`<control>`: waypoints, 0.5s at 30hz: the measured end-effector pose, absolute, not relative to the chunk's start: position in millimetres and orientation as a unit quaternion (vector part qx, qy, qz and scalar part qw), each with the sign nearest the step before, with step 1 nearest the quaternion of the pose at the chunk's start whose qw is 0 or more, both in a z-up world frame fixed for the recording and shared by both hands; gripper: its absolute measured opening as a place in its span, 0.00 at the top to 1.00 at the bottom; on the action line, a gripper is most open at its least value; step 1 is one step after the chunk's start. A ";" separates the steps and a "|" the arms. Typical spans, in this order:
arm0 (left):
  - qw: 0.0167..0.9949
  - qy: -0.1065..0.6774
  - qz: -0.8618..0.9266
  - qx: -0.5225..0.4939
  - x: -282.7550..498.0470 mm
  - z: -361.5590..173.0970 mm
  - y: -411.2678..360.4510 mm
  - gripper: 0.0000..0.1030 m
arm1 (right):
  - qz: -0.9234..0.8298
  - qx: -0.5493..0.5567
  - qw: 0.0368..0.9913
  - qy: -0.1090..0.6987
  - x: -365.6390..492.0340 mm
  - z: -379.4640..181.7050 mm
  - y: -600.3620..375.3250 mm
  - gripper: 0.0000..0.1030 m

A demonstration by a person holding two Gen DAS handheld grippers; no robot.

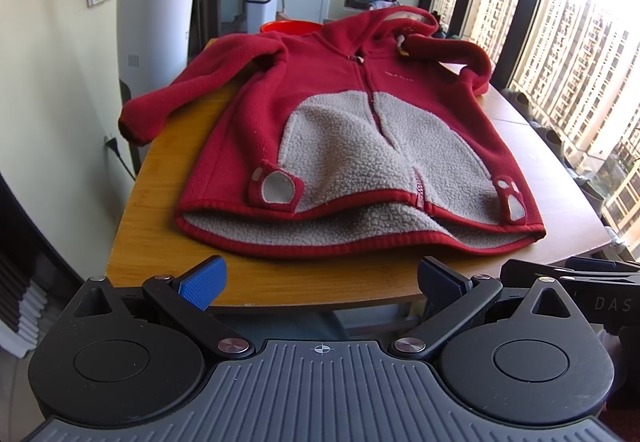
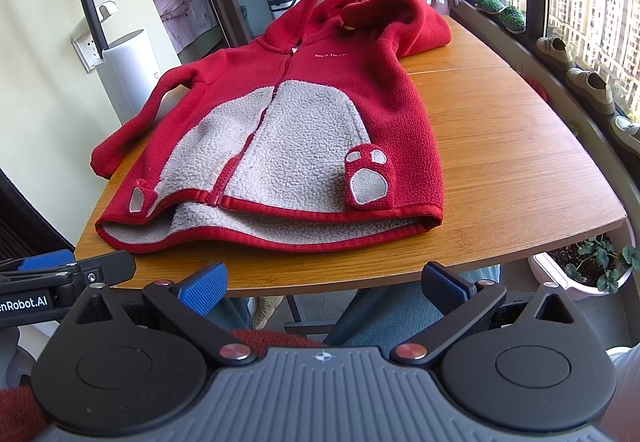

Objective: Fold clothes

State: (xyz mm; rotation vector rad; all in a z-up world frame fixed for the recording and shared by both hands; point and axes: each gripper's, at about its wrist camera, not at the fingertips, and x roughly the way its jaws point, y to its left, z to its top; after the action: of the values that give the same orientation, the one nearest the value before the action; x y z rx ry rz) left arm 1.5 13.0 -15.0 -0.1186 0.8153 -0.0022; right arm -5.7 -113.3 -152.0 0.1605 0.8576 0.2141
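Note:
A red hooded fleece jacket [image 1: 320, 110] with a grey front panel lies flat, front up, on a wooden table [image 1: 168, 242]; its hem faces me and the hood is at the far end. It also shows in the right wrist view [image 2: 288, 114]. One sleeve [image 1: 192, 94] stretches to the table's left edge. The other sleeve [image 2: 416, 30] is bent near the hood. My left gripper [image 1: 320, 282] is open and empty, just before the table's near edge, short of the hem. My right gripper [image 2: 324, 284] is open and empty, also short of the hem.
A white cylindrical appliance [image 1: 156, 38] stands left of the table by the wall. Windows run along the right, with shoes [image 2: 588, 86] on the sill. A potted plant [image 2: 588, 262] sits below the table's right corner. Bare table [image 2: 520, 146] lies right of the jacket.

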 end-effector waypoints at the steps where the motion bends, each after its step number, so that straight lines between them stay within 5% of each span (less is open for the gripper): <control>1: 0.916 0.396 -0.001 -0.058 1.4 -15.0 13.2 0.00 | 0.103 0.078 0.901 0.414 -5.7 -152.0 -113.3 0.00; 15: 0.916 0.397 -0.001 -0.060 1.0 -15.1 13.7 0.00 | 0.104 0.077 0.901 0.414 -5.5 -151.9 -113.2 0.00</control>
State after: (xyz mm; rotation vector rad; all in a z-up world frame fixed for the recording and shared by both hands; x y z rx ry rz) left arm 1.0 13.7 -15.1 -0.1229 0.8163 -0.0028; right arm -5.5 -113.2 -151.9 0.1597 0.8573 0.2151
